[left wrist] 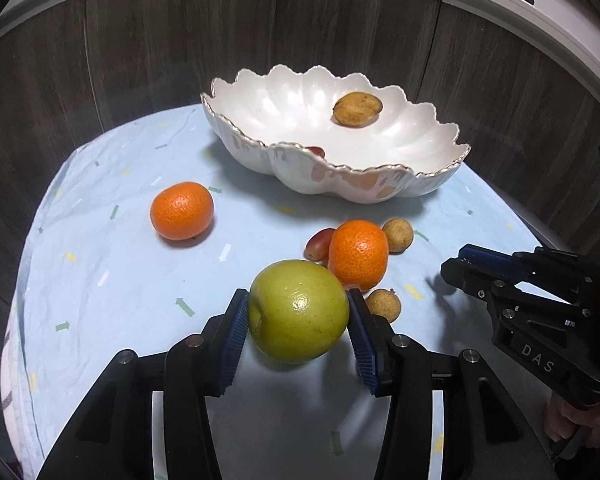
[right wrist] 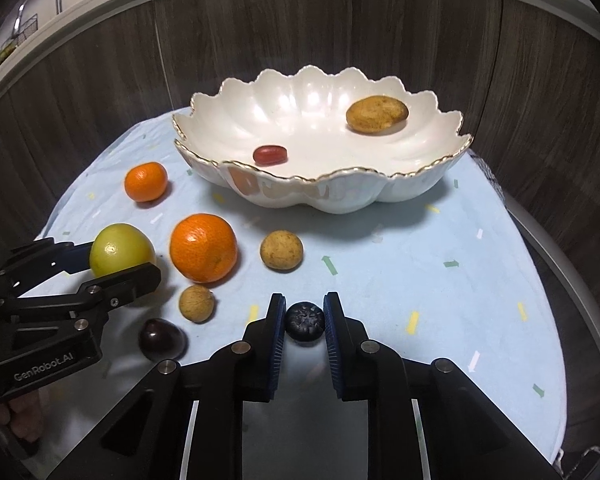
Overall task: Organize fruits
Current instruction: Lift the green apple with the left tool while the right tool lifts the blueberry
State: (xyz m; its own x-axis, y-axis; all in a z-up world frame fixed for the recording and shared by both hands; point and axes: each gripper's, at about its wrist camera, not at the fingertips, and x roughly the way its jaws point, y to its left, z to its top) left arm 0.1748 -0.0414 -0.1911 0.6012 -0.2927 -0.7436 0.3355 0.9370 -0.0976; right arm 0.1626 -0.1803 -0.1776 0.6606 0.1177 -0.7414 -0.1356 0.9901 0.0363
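On a round table under a pale blue cloth [right wrist: 420, 280] flecked with small arrows, two hand-held grippers work among scattered fruit. At far left, a small orange [right wrist: 146, 181] sits alone near the cloth's edge, just beside the scalloped white bowl [right wrist: 340, 196]. Nearer, the left gripper [left wrist: 298, 320] is clenched on a green apple [left wrist: 298, 311], its blue pads pressed against both sides of the fruit; a person's fingers [right wrist: 20, 412] show beneath its black body. Just right of the apple rests a larger orange [right wrist: 203, 247], touching or nearly touching it, with a tan round fruit [right wrist: 196, 303] in front and a dark, glossy plum-like fruit [right wrist: 162, 338] nearer still. Another tan round fruit [right wrist: 281, 250] lies apart to the right of the large orange. The left wrist view also shows a small red fruit [left wrist: 318, 243] tucked behind that orange. At centre, the right gripper [right wrist: 305, 320] is closed tight on a small dark berry [right wrist: 305, 322], held between its ribbed blue pads just above the cloth. Beyond, the gold-rimmed bowl holds a red oblong fruit [right wrist: 270, 155] near its front wall and a brownish oval fruit [right wrist: 377, 114] towards its right rear.
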